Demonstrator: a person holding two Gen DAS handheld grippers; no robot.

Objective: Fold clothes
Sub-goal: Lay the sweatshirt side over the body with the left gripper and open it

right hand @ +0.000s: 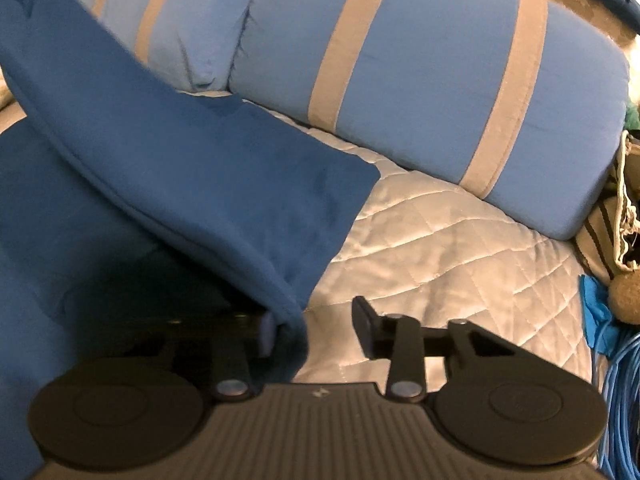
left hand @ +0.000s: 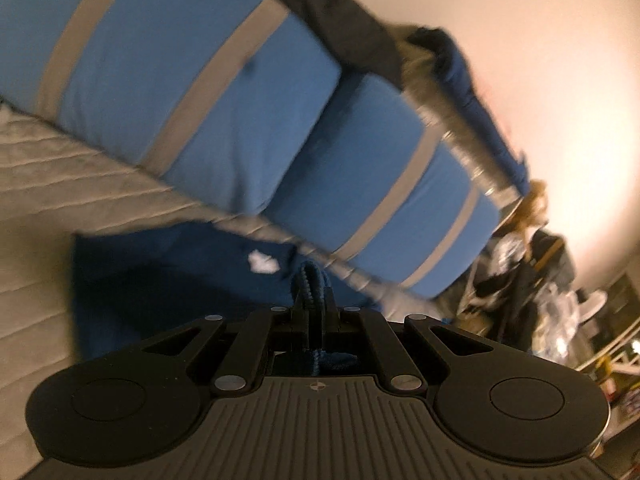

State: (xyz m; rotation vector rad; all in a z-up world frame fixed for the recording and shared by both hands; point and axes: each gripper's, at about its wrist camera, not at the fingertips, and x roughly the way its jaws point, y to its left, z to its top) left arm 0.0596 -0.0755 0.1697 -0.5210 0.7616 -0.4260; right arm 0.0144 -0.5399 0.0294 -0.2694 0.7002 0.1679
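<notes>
Closest to the left wrist camera, the left hand-held gripper [left hand: 311,294] had its jaws pressed together on a bunched ridge of the dark blue garment [left hand: 168,280], which stuck up between the fingertips and also showed in the gap behind them. Beyond the fingertips the rest of that garment lay spread on the quilted bed [left hand: 60,184], with a small white mark on the cloth just ahead and to the left of the fingertips. Two blue pillows with grey stripes [left hand: 224,92] lay along the far side of the bed.

On the right wrist camera, the right hand-held gripper [right hand: 314,326] stood partly open. A folded edge of the blue garment [right hand: 192,168] draped over its left finger and hung into the gap, while the right finger [right hand: 366,326] stood clear of the cloth above the bare quilt. The pads did not pinch the cloth. A coil of blue cable [right hand: 616,392] lay at the right edge.
</notes>
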